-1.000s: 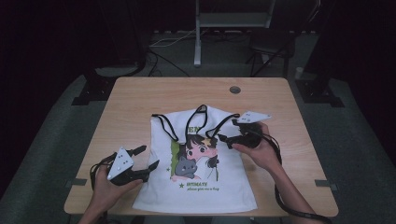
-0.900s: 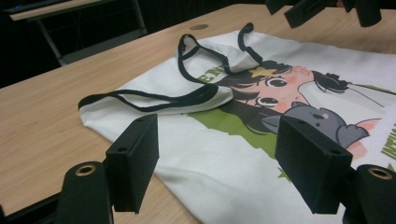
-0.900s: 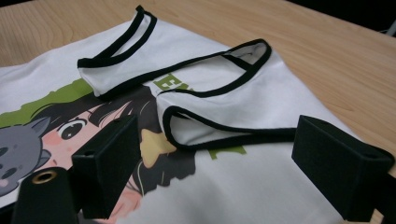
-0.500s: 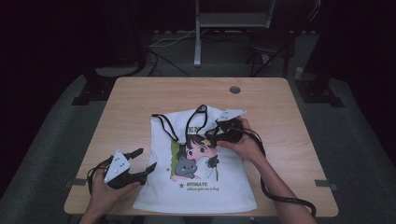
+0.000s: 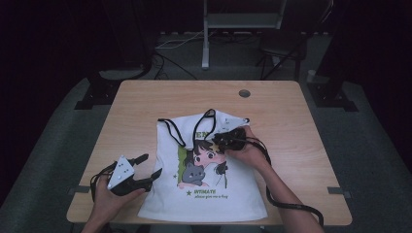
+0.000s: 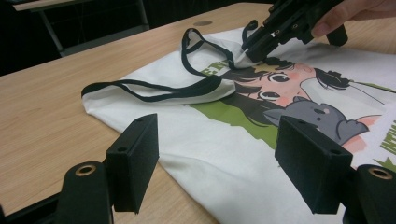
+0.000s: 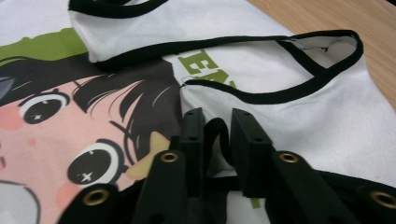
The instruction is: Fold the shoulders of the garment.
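Right now the right gripper (image 5: 224, 141) sits low on the white tank top (image 5: 209, 165), near its neckline, and its jaws have just been closing: in the right gripper view (image 7: 215, 140) the two black pads have come nearly together with a fold of black-trimmed fabric pinched up between them. Seen from the left gripper view, that same gripper (image 6: 254, 52) noses down into bunched cloth just above the printed cartoon girl (image 6: 280, 84). The black shoulder straps (image 5: 175, 133) lie curled on the tank top's upper left part, and the green lettering (image 7: 205, 63) shows just beyond the pinching pads. Farther out, the left gripper (image 5: 145, 167) is held at the tank top's lower left edge, its jaws spread wide; in its own view (image 6: 217, 158) the pads stand well apart with white fabric lying under the gap, nothing held. The tank top lies flat, print up, on the wooden table (image 5: 141, 107), toward the table's near side.
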